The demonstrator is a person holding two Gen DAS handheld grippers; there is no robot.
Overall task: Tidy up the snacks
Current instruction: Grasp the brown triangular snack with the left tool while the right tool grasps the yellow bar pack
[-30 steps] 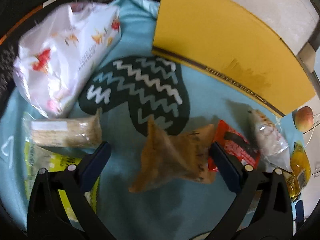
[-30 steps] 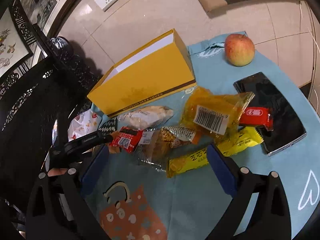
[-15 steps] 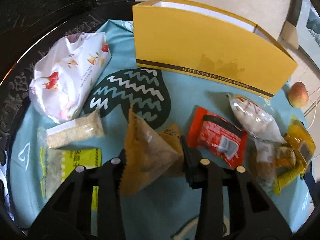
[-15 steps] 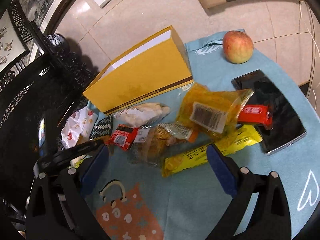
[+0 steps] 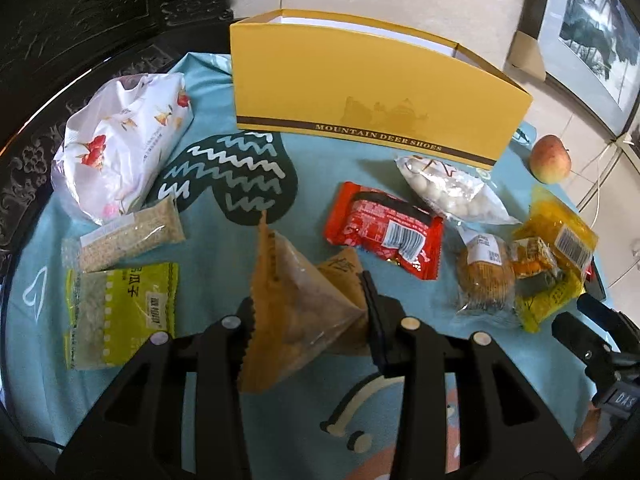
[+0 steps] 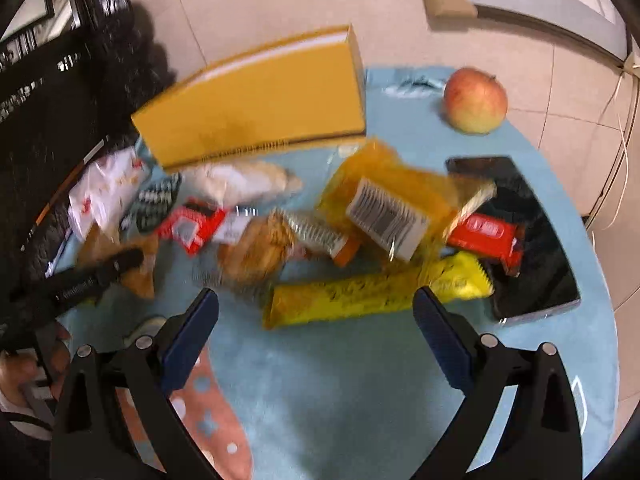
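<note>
My left gripper (image 5: 308,300) is shut on a brown triangular snack pouch (image 5: 292,276), with both pads pressing its sides just above the blue cloth. An open yellow shoe box (image 5: 376,92) stands behind it. Between them lie a red packet (image 5: 384,228) and a clear bag of white candies (image 5: 448,188). The right gripper (image 6: 316,296) stands open over the cloth and holds nothing. A long yellow bar (image 6: 376,288) lies under its tips. Behind that are an orange bag with a barcode (image 6: 384,200) and a wrapped cake (image 6: 256,252).
A floral white bag (image 5: 124,140), a sesame bar (image 5: 128,236) and a green-yellow packet (image 5: 120,312) lie on the left. An apple (image 6: 476,100) sits at the far right. A phone (image 6: 532,240) carries a small red bar (image 6: 488,236). Dark carved furniture borders the table's left.
The left jaws closed on the brown pouch, then drew back and up with it, so more of the table shows. The right view rolled and is blurred; its jaws stayed wide.
</note>
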